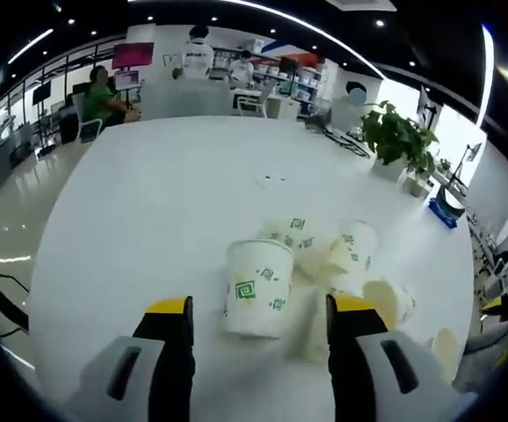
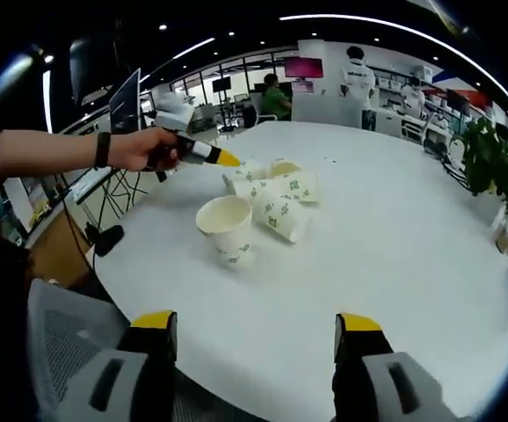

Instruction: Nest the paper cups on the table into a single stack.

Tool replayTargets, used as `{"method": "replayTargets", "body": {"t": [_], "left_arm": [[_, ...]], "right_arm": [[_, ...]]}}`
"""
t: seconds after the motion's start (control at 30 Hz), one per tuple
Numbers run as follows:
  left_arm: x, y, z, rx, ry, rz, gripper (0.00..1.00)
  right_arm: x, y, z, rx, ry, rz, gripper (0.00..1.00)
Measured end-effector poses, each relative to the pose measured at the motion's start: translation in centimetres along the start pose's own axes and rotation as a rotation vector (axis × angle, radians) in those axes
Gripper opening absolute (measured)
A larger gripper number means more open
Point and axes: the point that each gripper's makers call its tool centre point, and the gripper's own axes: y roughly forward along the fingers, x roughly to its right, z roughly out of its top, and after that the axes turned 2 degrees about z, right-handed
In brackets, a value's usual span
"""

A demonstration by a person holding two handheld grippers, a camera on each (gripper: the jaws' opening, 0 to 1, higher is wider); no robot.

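White tabletop [image 1: 148, 229] runs out ahead in the left gripper view, with office desks, seated and standing people and a potted plant [image 1: 398, 141] behind it. The left gripper [image 1: 258, 321] has its yellow-tipped jaws spread wide with nothing between them. An upright paper cup [image 1: 258, 288] stands just ahead of the tips, roughly centred in the gap but beyond it, not touching either jaw. Behind it and toward the right jaw lies a cluster of tipped cups [image 1: 329, 251], some on their sides with green logos showing; two more lie further right near the table's edge.

Across the same table [image 2: 395, 255] in the right gripper view, the right gripper [image 2: 258, 330] is also wide apart and holds nothing. The upright cup [image 2: 227, 229] stands well ahead of the jaws, nearer the left one's line, its mouth open upward. Just behind it lie the tipped cups [image 2: 276, 198], touching one another. From the left a person's hand [image 2: 144, 148] holds the left gripper [image 2: 214, 156], whose yellow tip reaches the far side of the heap.
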Motion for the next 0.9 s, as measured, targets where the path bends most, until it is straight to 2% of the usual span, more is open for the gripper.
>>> {"method": "replayTargets", "body": {"t": [0.13,0.17,0.27,0.43,0.57,0.67,0.73,0.83,0.9], "left_arm": [[-0.3,1.4,-0.4,-0.047,0.032,0.001,0.59],[-0.1,1.8,0.0,-0.056,0.037,-0.004,0.59],[0.0,2.6,0.1,-0.086,0.061,-0.009,0.59],[-0.2,3.1,-0.9,-0.151,0.098,0.015,0.55],[0.1,3.5,-1.1,-0.160,0.073,0.018,0.53],[0.2,4.0,-1.5,-0.184,0.089,0.020,0.51],[0.5,3.5,-2.0,-0.195,0.094,0.028,0.48],[-0.1,4.0,-2.3,-0.214,0.098,0.047,0.40],[0.0,3.7,-2.4,-0.220,0.079,0.053,0.41]], "right_arm": [[-0.1,-0.1,-0.2,0.003,0.011,-0.003,0.73],[-0.1,-0.1,-0.3,-0.003,0.007,-0.004,0.73],[-0.1,-0.2,-0.5,-0.010,0.000,-0.008,0.73],[-0.1,-0.3,-0.6,-0.011,-0.002,-0.012,0.73],[-0.3,-0.5,-0.9,-0.017,-0.005,-0.013,0.73],[-0.4,-0.6,-1.1,-0.020,-0.001,-0.015,0.73],[-0.4,-0.6,-1.2,-0.023,0.002,-0.016,0.73],[-0.5,-0.7,-1.4,-0.027,0.003,-0.017,0.73],[-0.5,-0.8,-1.5,-0.029,0.002,-0.018,0.73]]}}
